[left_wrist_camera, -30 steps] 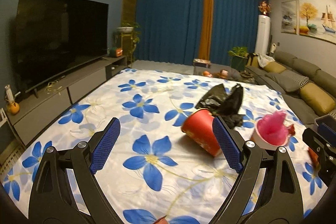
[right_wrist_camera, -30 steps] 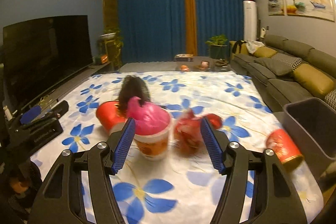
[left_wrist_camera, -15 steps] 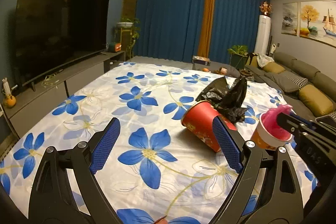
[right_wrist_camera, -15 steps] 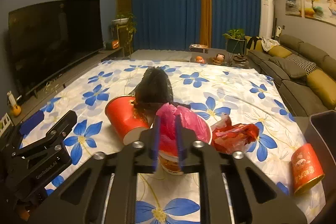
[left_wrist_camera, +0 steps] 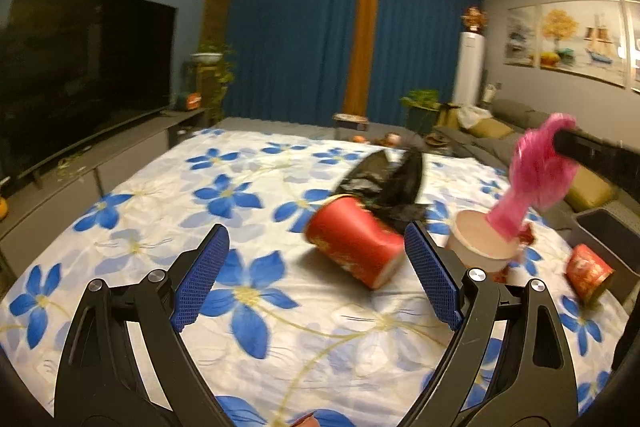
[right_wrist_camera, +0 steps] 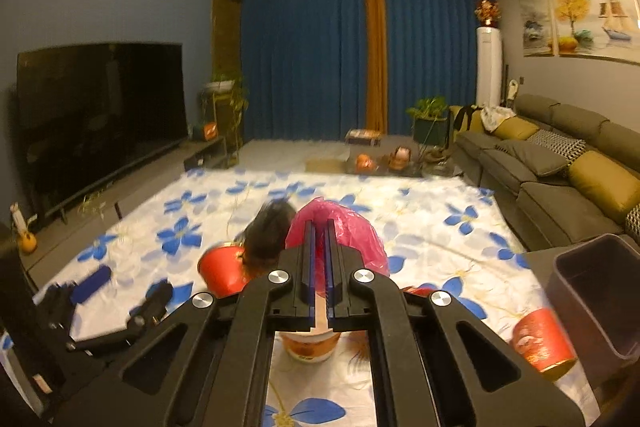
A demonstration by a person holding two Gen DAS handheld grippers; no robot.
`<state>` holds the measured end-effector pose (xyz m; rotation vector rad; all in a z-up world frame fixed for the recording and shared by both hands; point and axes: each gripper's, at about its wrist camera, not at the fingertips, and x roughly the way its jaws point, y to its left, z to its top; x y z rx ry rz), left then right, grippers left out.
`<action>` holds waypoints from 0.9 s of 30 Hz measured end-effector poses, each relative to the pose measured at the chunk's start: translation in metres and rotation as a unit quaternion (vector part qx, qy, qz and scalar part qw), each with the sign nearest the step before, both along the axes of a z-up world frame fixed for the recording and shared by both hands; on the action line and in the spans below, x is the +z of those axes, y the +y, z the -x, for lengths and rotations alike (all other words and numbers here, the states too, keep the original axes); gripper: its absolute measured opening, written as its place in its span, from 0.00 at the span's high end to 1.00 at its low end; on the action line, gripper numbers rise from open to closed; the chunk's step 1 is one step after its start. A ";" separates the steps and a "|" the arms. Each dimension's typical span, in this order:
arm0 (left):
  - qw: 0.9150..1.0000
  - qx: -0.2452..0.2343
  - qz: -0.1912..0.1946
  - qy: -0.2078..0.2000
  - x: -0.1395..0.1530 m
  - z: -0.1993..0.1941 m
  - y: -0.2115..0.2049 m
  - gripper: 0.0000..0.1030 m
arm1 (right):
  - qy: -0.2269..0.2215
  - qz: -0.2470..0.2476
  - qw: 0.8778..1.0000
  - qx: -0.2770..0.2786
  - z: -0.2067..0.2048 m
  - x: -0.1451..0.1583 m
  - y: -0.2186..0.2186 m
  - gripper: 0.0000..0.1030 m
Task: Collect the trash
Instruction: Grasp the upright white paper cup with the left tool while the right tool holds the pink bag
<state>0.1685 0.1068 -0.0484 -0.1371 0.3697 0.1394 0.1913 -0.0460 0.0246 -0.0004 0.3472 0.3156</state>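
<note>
My right gripper (right_wrist_camera: 319, 227) is shut on a pink plastic bag (right_wrist_camera: 352, 227), its jaws closing tight on the film. The bag (left_wrist_camera: 536, 171) is stretched up out of a noodle cup (left_wrist_camera: 480, 247) that stands on the flowered cloth. A red cup (left_wrist_camera: 352, 243) lies on its side with a black bag (left_wrist_camera: 384, 183) spilling from it. My left gripper (left_wrist_camera: 316, 231) hangs open just short of that red cup, with nothing between its blue pads. A small red can (right_wrist_camera: 540, 343) lies at the cloth's right edge.
A dark bin (right_wrist_camera: 592, 291) stands off the cloth's right edge, beside the can. A crumpled red wrapper (right_wrist_camera: 416, 291) lies just behind the noodle cup. A TV and its low cabinet (right_wrist_camera: 100, 123) run along the left, and a sofa (right_wrist_camera: 560, 167) along the right.
My right gripper went from open around the noodle cup to shut on the pink bag, then rose and drew the bag upward. The left gripper stayed open and tilted slightly.
</note>
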 end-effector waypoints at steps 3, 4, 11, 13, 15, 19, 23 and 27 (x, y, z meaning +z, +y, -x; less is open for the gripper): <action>0.999 -0.043 0.003 -0.002 0.003 0.001 -0.013 0.15 | -0.013 -0.010 1.000 -0.015 0.012 0.006 -0.014 0.95; 0.999 -0.054 0.000 -0.006 0.004 0.001 -0.017 0.15 | -0.016 -0.011 1.000 -0.019 0.015 0.006 -0.018 0.95; 0.991 -0.133 0.001 0.003 0.011 -0.004 -0.051 0.15 | -0.019 -0.031 0.998 -0.051 0.037 0.003 -0.053 0.95; 0.990 -0.139 0.000 0.010 0.012 -0.011 -0.056 0.15 | -0.015 -0.029 0.998 -0.060 0.042 -0.003 -0.062 0.95; 0.990 -0.143 -0.006 0.017 0.011 -0.018 -0.061 0.15 | -0.011 -0.026 0.997 -0.069 0.046 -0.008 -0.071 0.95; 0.988 -0.151 -0.006 0.035 0.004 -0.033 -0.071 0.15 | -0.003 -0.033 0.996 -0.085 0.052 -0.015 -0.089 0.95; 0.986 -0.153 -0.002 0.058 -0.010 -0.046 -0.080 0.15 | 0.004 -0.039 0.994 -0.099 0.055 -0.020 -0.106 0.95; 0.986 -0.152 -0.010 0.067 -0.016 -0.058 -0.089 0.15 | 0.008 -0.042 0.993 -0.107 0.056 -0.023 -0.116 0.95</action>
